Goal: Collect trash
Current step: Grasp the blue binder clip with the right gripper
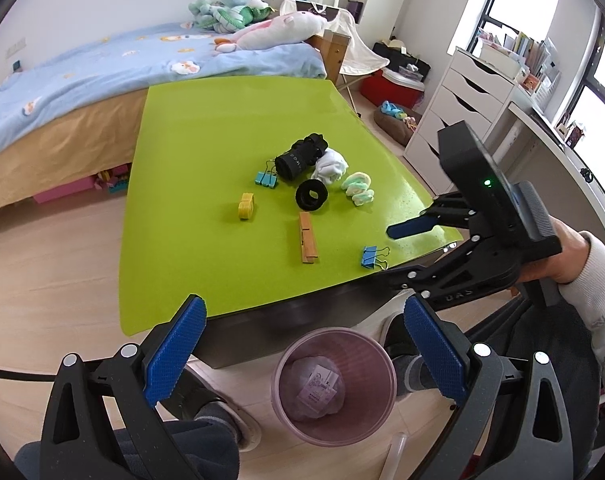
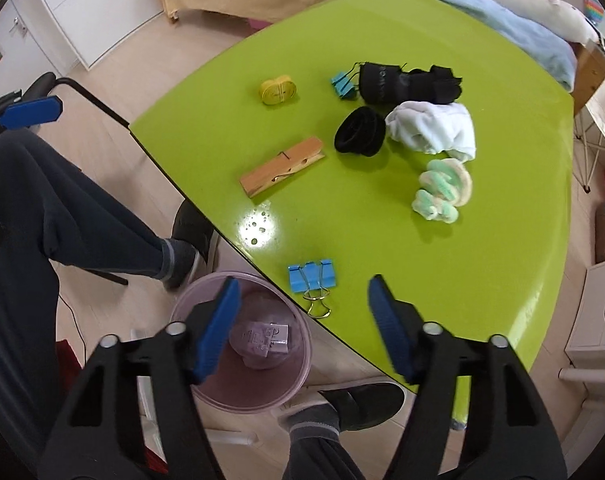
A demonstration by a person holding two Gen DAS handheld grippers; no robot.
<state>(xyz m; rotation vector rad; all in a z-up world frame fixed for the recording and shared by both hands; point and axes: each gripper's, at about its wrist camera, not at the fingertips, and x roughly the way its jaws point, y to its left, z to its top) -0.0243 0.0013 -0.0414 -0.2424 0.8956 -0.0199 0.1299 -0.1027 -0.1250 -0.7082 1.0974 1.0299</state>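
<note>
A translucent pink trash bin (image 1: 333, 386) stands on the floor below the table's near edge, with crumpled paper inside; it also shows in the right wrist view (image 2: 242, 340). My left gripper (image 1: 302, 354) is open and empty above the bin. My right gripper (image 2: 302, 328) is open and empty over the table's near edge, just before a blue binder clip (image 2: 313, 276). The right gripper also shows in the left wrist view (image 1: 412, 264). The green table (image 1: 222, 128) holds a wooden clothespin (image 2: 283, 167), a yellow tape roll (image 2: 278, 90) and a second blue binder clip (image 2: 344, 82).
Also on the table: a black rolled cloth (image 2: 408, 82), a black ring (image 2: 360, 131), a white cloth (image 2: 434, 128) and a pastel scrunchie (image 2: 442, 190). My legs and feet flank the bin. A bed (image 1: 102, 80) stands behind, white drawers (image 1: 458, 104) at the right.
</note>
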